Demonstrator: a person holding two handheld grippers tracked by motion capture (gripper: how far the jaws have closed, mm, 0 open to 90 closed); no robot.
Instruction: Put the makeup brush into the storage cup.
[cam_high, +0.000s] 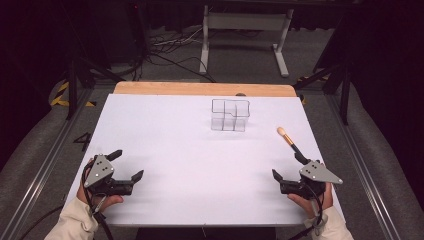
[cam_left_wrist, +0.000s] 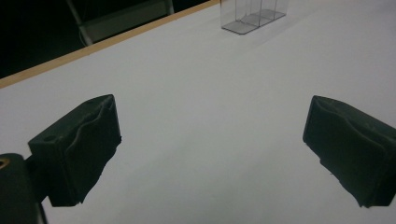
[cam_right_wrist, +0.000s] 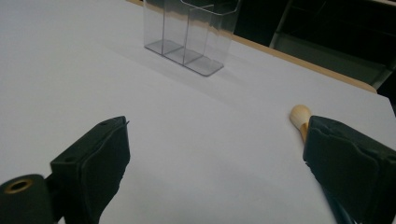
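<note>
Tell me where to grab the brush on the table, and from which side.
Grip the brush at the middle of its thin handle, coming from above with the right gripper, which is open and nearest. It lies flat on the table, its tan head pointing away toward the clear organizer, so jaws set across the handle should likely hold it better than on the soft head.

I see a white-topped bench (cam_high: 165, 145) with a strip of bare wood along its far edge. Toward the far side, right of the middle, a clear plastic organizer (cam_high: 229, 115) with several compartments stands upright on it. Near the right edge lies a makeup brush (cam_high: 289, 139), its pale tuft pointing toward the far side, well apart from the organizer.
</note>
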